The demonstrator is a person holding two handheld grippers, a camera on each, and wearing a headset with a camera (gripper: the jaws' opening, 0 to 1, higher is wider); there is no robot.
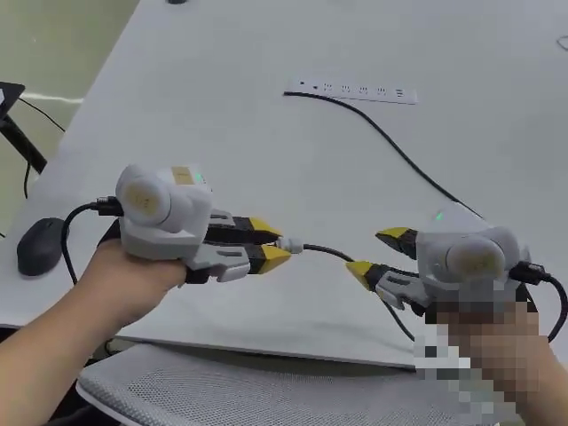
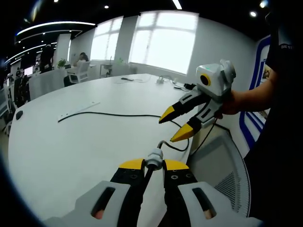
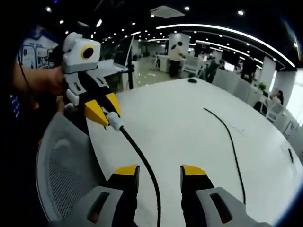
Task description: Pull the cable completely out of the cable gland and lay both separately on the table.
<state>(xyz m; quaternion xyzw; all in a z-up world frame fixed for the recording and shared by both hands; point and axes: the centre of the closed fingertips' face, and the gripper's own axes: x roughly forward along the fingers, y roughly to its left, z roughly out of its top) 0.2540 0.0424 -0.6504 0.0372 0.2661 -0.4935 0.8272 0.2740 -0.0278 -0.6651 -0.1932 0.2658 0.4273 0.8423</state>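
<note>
My left gripper (image 1: 272,243) (image 2: 153,164) is shut on a small white cable gland (image 1: 289,243) (image 2: 154,157) (image 3: 114,119), held above the near table edge. A black cable (image 1: 328,253) (image 3: 142,165) (image 2: 171,145) comes out of the gland and runs right toward my right gripper (image 1: 376,255) (image 3: 159,170). That gripper stands open with its yellow-tipped jaws on either side of the cable, not closed on it. The cable's far end hangs down past the table edge below the right gripper.
A white power strip (image 1: 351,90) lies far back on the white table (image 1: 231,133), with its black cord (image 1: 408,160) running toward the near right. A black mouse (image 1: 40,244) sits at the left edge. A mesh chair (image 1: 248,390) stands below the front edge.
</note>
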